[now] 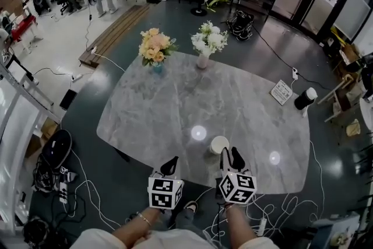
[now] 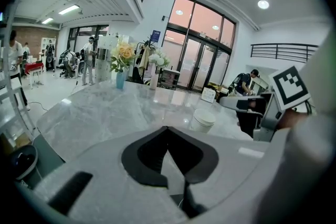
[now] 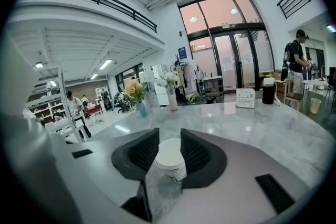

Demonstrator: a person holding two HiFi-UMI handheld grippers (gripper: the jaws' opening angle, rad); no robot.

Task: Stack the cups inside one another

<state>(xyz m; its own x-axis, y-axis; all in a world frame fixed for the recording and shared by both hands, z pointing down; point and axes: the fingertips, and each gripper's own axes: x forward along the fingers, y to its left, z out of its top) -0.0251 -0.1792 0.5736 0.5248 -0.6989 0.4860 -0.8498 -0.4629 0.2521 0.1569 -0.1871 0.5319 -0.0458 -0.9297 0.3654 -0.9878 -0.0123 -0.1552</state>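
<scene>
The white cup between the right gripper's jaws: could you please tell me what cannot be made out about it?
- Base of the cup: hidden in the right gripper view by the body of the right gripper; standing or lifted is unclear.
- Print on its side: blurred, same view.
- Whether other cups sit inside it: too small in the head view.

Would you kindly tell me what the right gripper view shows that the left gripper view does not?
Only the right gripper view: the right gripper seen along its jaws, closed on the cup. Only the left gripper view: the left gripper, jaws together and empty, and the right gripper's marker cube from the side. Both: the cup, the table and the flowers.
</scene>
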